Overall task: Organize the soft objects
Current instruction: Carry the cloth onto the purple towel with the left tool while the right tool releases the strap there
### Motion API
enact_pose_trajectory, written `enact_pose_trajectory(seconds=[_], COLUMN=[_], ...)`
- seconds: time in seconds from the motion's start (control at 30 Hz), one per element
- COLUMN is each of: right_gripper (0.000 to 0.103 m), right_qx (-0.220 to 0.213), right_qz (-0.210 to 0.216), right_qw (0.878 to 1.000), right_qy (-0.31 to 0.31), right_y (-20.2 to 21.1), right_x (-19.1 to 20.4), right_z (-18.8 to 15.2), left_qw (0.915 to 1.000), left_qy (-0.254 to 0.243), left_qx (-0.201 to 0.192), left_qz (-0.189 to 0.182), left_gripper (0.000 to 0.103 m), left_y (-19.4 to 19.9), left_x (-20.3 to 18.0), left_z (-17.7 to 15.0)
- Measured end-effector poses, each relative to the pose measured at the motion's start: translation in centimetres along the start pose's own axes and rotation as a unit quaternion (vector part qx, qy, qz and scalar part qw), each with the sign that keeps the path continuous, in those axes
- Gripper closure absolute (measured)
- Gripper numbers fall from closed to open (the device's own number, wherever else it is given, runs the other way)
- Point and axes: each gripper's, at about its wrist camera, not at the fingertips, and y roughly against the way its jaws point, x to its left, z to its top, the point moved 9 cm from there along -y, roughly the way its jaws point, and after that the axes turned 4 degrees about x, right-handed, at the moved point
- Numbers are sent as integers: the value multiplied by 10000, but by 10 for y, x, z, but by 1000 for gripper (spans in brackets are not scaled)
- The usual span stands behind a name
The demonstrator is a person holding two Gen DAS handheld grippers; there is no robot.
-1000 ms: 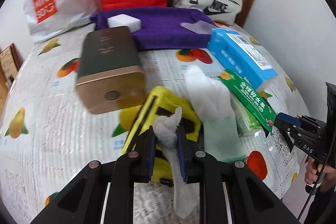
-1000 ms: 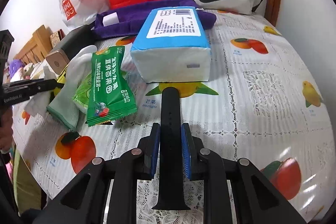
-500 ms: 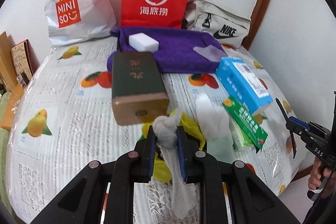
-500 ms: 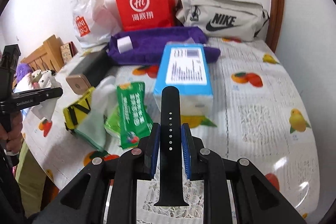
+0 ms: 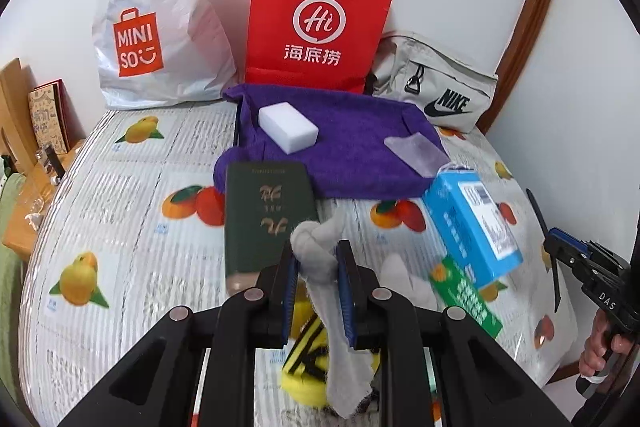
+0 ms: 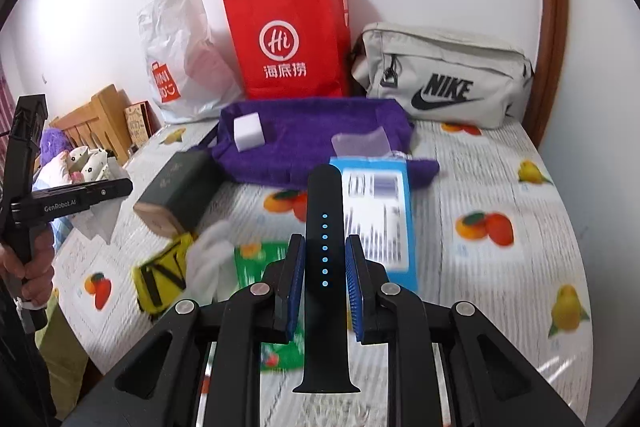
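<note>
The left claw (image 5: pixel 318 291) is pressed together on a knotted grey cloth strip (image 5: pixel 316 259), its knot poking up between the blue pads and its tail hanging below them, above the desk (image 5: pixel 132 227) with its fruit-print cover. Just left of and beyond this claw lies a dark green rectangular box with a gold end (image 5: pixel 266 215). Directly under it sits a yellow pouch with black stripes (image 5: pixel 306 367). Beyond it, a folded purple towel (image 5: pixel 352 155) carries a white foam block (image 5: pixel 288 127) and a pale lilac piece (image 5: pixel 416 153). To its right rest a white glove (image 5: pixel 404 277), a green snack packet (image 5: pixel 468 297) and a blue tissue pack (image 5: pixel 472 223). Against the wall stand a white plastic shopping bag (image 5: pixel 160 15), a red paper bag (image 5: pixel 320 19) and a grey zip bag (image 5: pixel 436 91).

The right claw (image 6: pixel 324 279) pinches a black rubber watch strap (image 6: pixel 325 267) upright, held above the green packet and blue pack.
</note>
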Motion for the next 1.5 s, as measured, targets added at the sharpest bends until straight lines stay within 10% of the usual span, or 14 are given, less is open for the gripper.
enact_pose_trajectory(seconds=[1.0, 1.5], right_gripper=[83, 83], right_qx=[142, 846], right_qz=[282, 103], right_qw=[9995, 9963], right_qy=[1, -59], right_y=[-118, -197], right_x=[-25, -55], right_z=[126, 123], left_qw=[9982, 9922], left_qy=[592, 1079], left_qx=[48, 587], left_qz=[69, 194], left_gripper=[85, 85], left_y=[-78, -151], left_x=[23, 49], left_z=[103, 120])
